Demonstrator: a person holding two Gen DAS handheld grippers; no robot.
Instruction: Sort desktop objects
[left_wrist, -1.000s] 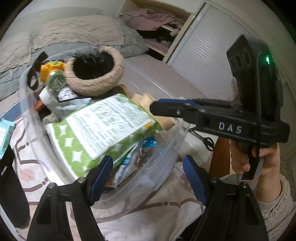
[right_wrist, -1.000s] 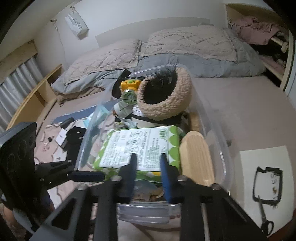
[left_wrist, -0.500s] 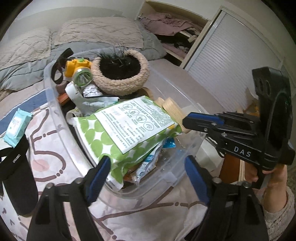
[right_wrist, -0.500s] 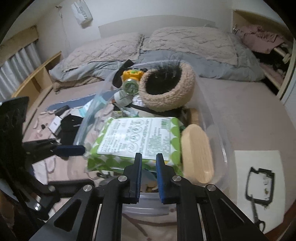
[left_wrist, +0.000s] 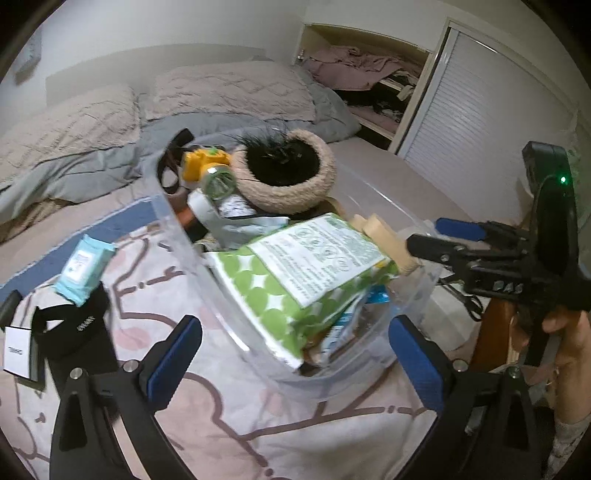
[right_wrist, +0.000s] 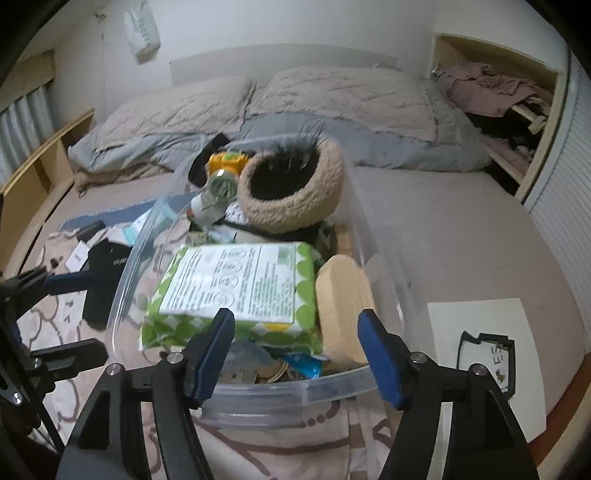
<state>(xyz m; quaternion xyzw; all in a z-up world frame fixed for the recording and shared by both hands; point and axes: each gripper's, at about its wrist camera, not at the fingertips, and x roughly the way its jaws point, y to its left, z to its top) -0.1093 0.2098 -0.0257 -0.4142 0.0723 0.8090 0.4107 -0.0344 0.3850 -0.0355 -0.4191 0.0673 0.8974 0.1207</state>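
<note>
Left wrist view: the left tool (left_wrist: 293, 345) has just been opening and now stands spread wide, nothing between its blue pads; it sits further back from the clear plastic bin (left_wrist: 177, 229) than a second ago, so more of the patterned cloth (left_wrist: 229, 398) shows. The green dotted wipes pack (left_wrist: 295, 273) lies on top of the bin's load, with the fuzzy beige ring (left_wrist: 295, 192) and yellow headlamp (left_wrist: 207, 166) behind it. Only this view shows the pale blue packet (left_wrist: 83, 269) clearly and the person's hand (left_wrist: 569, 343) holding the right tool.

Right wrist view: the right tool (right_wrist: 297, 350), pressed together a second ago, has just been opening and is spread over the bin's near rim, gripping nothing. Only here do the wooden block (right_wrist: 343, 302) face-on and the scissors outline sheet (right_wrist: 480, 332) on the bed appear.
</note>
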